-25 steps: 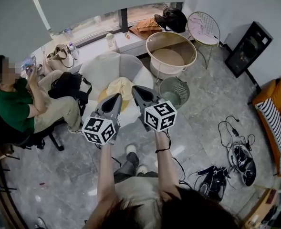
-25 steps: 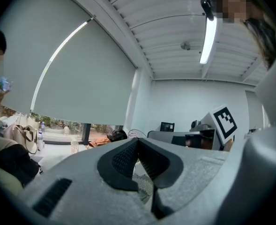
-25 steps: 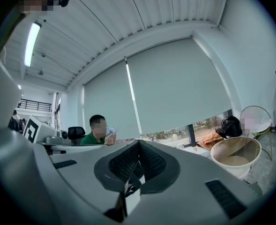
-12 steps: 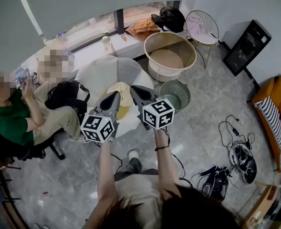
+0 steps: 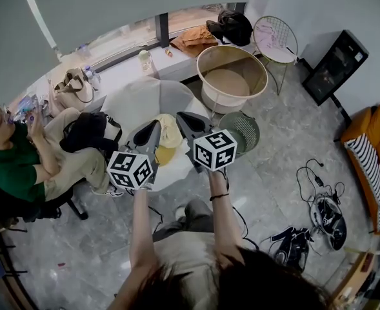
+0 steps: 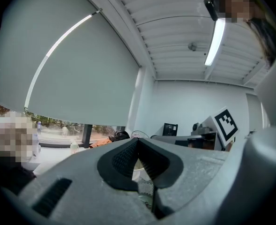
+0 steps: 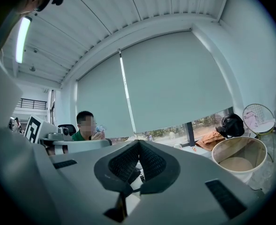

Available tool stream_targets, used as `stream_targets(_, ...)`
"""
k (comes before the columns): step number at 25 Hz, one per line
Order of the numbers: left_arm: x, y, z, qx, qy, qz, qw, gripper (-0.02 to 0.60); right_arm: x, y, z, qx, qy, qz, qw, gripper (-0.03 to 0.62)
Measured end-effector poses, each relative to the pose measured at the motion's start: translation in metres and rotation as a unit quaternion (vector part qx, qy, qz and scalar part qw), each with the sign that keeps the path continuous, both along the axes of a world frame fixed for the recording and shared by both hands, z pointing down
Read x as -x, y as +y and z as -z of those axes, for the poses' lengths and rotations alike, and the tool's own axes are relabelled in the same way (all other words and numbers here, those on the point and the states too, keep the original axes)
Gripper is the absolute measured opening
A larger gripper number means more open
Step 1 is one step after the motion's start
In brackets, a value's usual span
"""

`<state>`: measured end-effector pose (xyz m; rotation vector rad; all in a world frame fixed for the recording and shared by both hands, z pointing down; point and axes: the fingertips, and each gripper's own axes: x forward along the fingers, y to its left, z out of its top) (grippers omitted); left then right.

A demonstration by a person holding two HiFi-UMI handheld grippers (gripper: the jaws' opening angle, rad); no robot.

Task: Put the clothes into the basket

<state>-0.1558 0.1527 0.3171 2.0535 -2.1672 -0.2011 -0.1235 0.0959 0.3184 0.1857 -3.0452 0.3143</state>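
Recording both the left gripper [image 5: 155, 126] and the right gripper [image 5: 180, 117] with jaws pressed together on nothing, we are finding the pale yellow clothes [image 5: 168, 134] lying crumpled on the white chair [image 5: 138, 99] at our twelve o'clock, between the two tips. The round basket [image 5: 219, 99] is sitting at about one o'clock beyond them. We are judging the fabric light, soft and limp, likely to droop, so we are favouring a pinch on a bunched fold near the heap's middle over a loose edge.

Grey marble floor [image 5: 80, 250], pale roller blind [image 5: 112, 5] over window [image 5: 128, 36], orange sofa [image 5: 369, 137], wire side table [image 5: 275, 36], strip light [image 6: 217, 34]
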Motion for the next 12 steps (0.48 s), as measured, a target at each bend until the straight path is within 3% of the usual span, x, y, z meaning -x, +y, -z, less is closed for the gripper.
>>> stream_targets(12,0.019,-0.03,-0.001,0.002,0.001,-0.004,1.0,0.011,0.025,-0.029,-0.007,0.006,0.004,0.009,1.0,0.009)
